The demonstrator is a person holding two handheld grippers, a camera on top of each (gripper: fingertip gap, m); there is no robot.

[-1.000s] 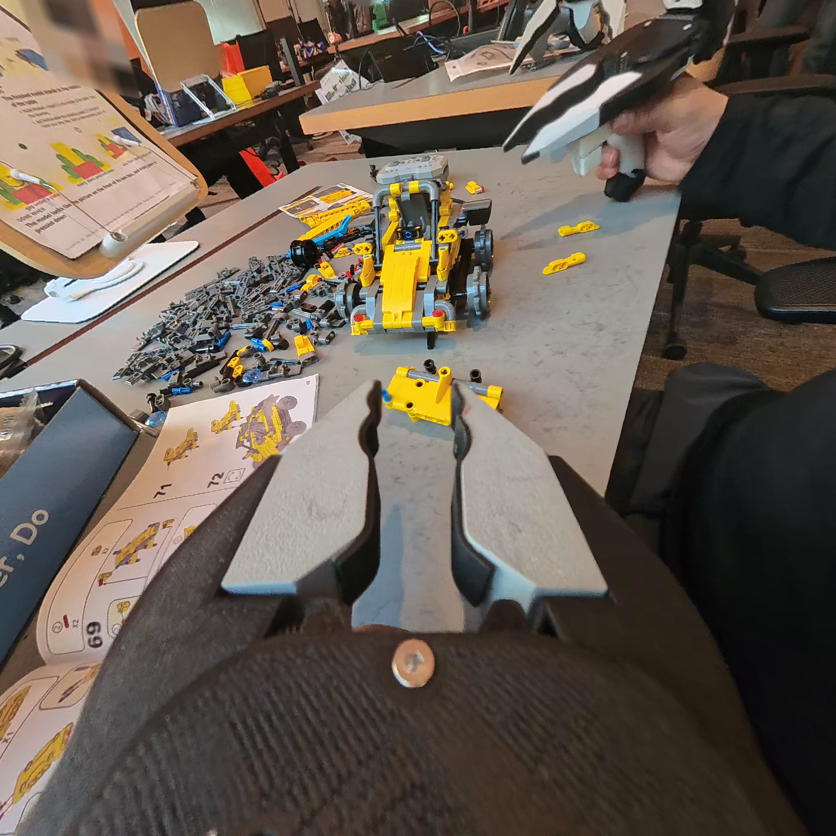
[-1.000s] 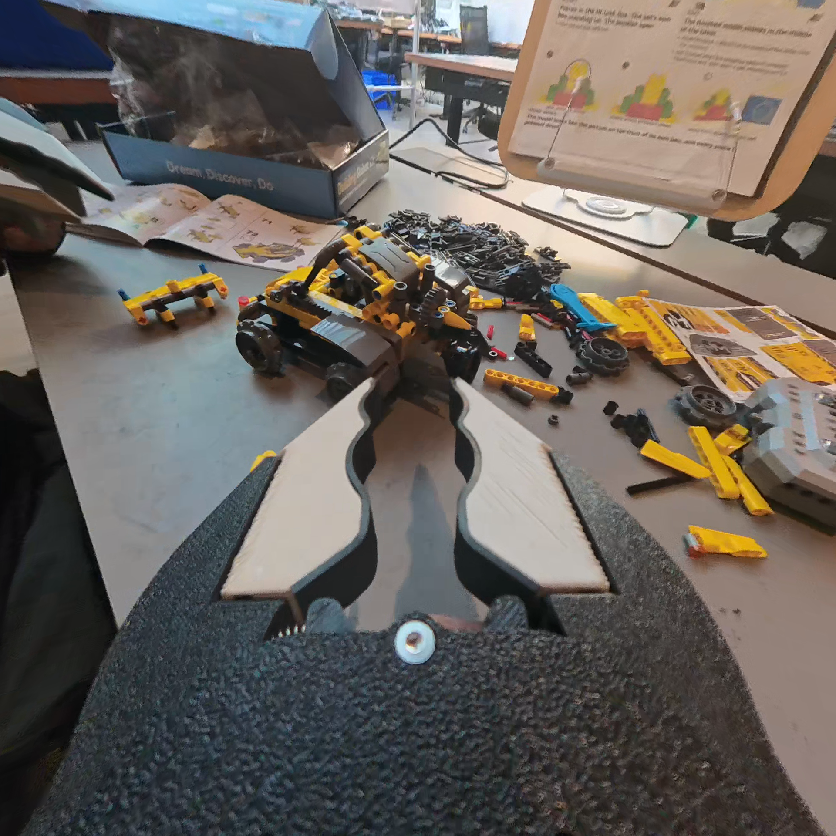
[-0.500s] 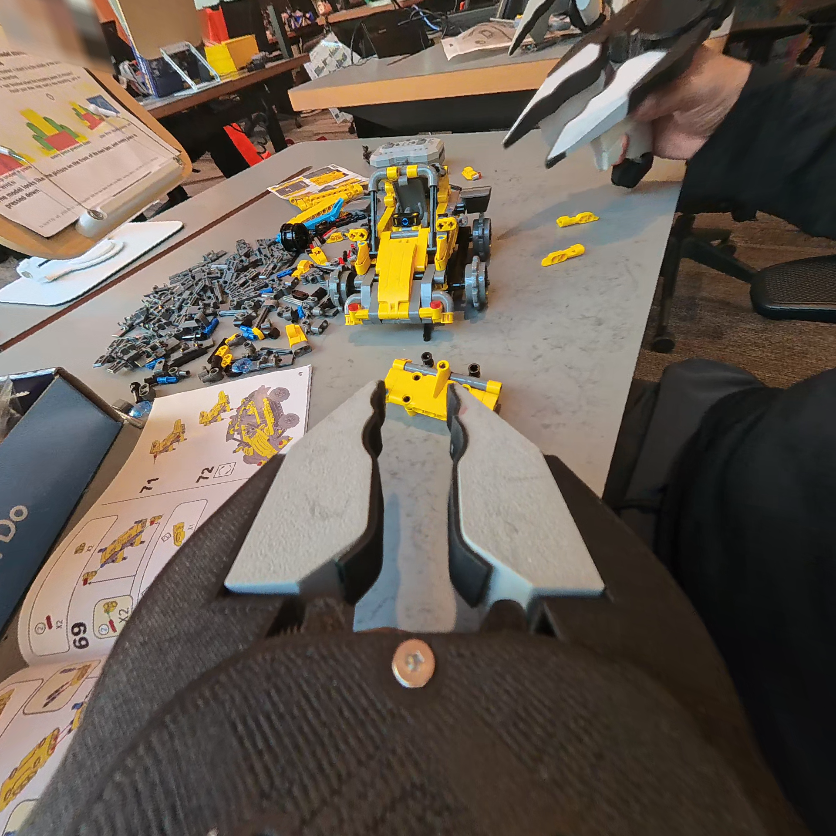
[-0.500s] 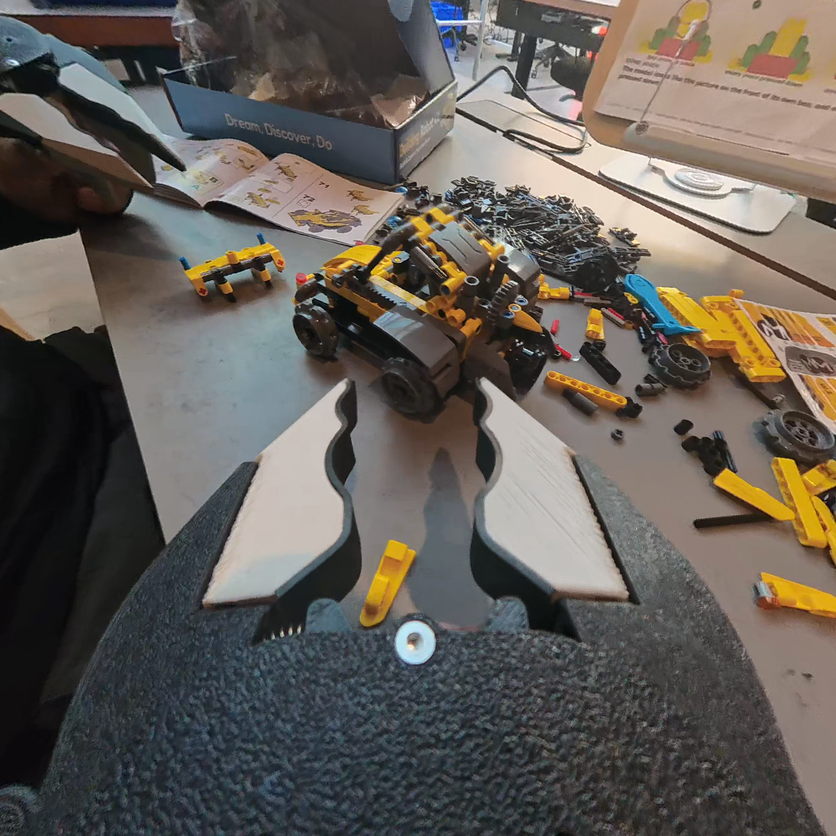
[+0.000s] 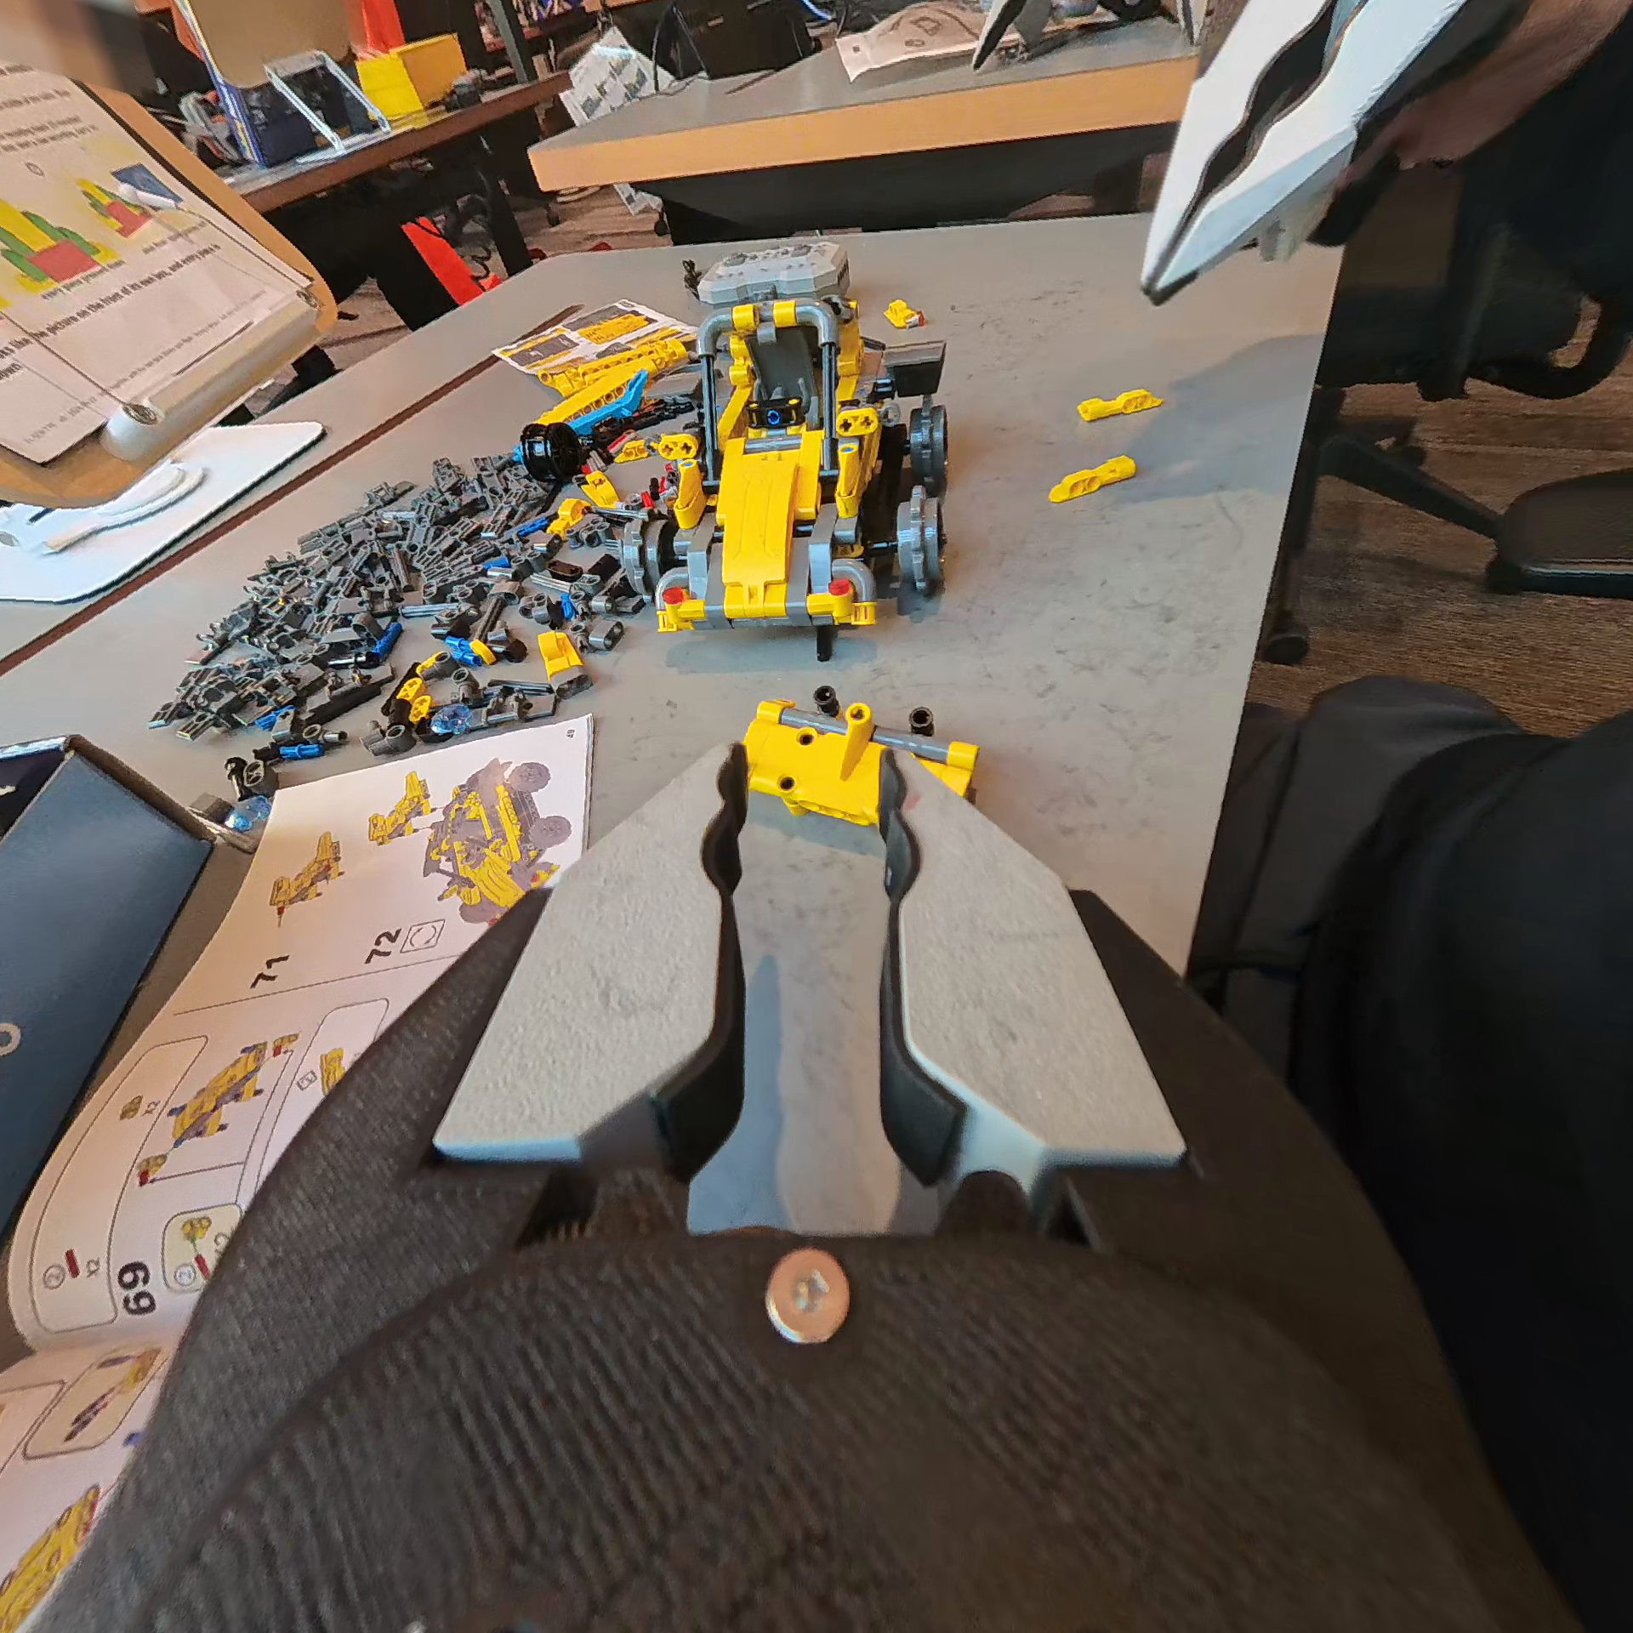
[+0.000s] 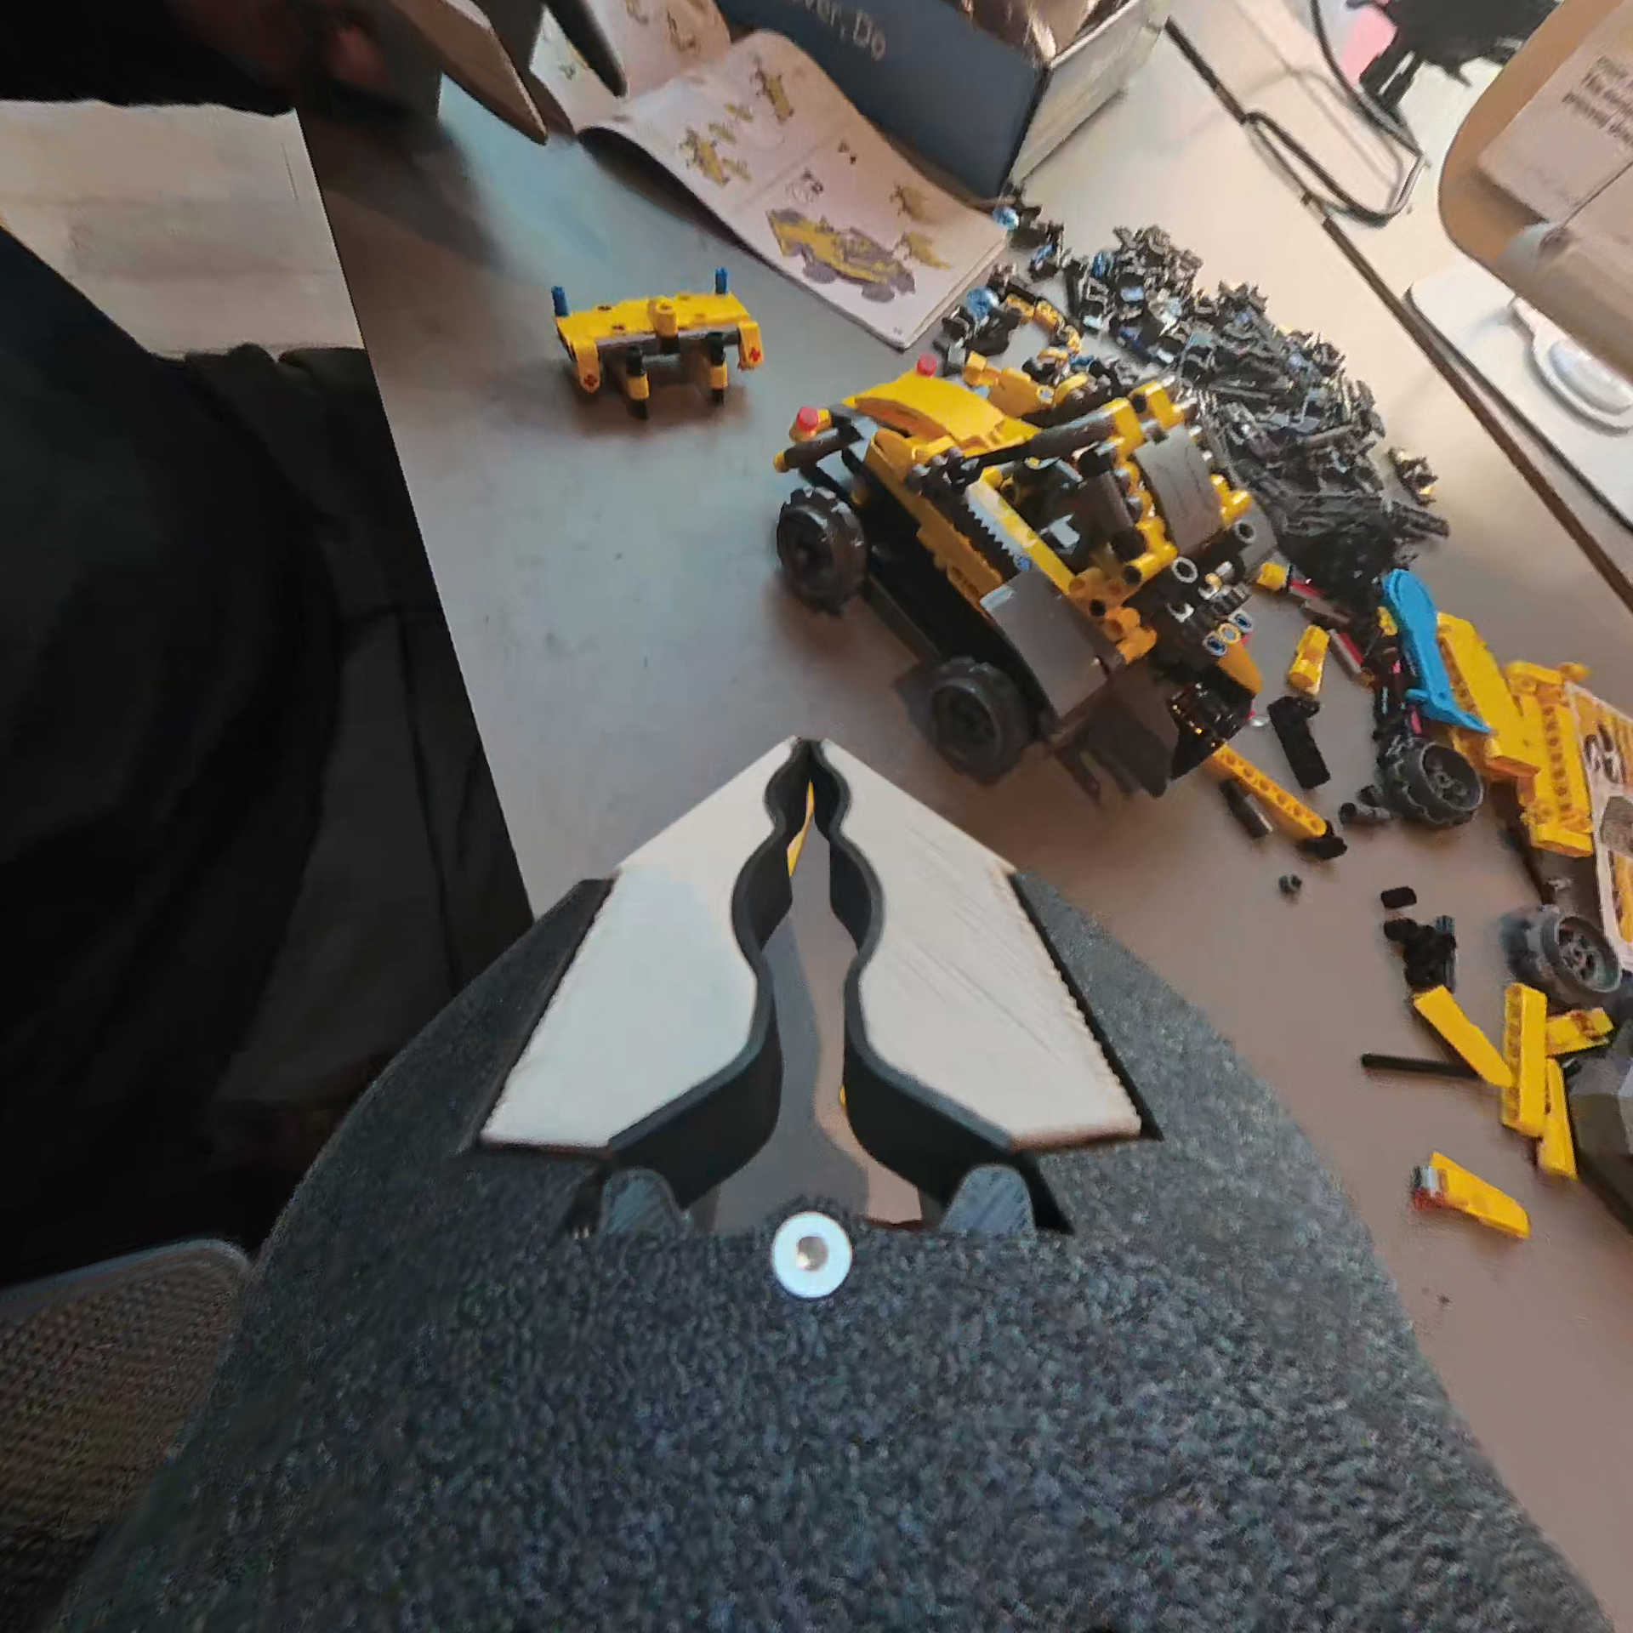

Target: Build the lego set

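My left gripper (image 5: 806, 769) is open, low over the grey table (image 5: 1060, 707). Its tips are at the near side of a small yellow sub-assembly (image 5: 839, 760), which also shows in the right wrist view (image 6: 658, 340). A yellow and grey vehicle model (image 5: 778, 495) stands beyond it (image 6: 1016, 548). My right gripper (image 6: 808, 747) is shut and held up above the table's right edge (image 5: 1153, 283). A yellow sliver shows through its finger gap. Two small yellow pieces (image 5: 1118, 405) (image 5: 1091, 477) lie on the table below it.
A pile of dark loose parts (image 5: 353, 583) (image 6: 1281, 398) lies left of the model. An open instruction booklet (image 5: 398, 866) and a blue box (image 5: 71, 928) are at the near left. A document stand (image 5: 132, 265) is at the far left. Yellow beams and wheels (image 6: 1502, 1060) are scattered about. Across from one pair of fingers to the other is roughly 25 cm.
My right gripper has closed from open and has pulled back and up from the vehicle toward the table's edge. My left gripper has crept slightly closer to the sub-assembly.
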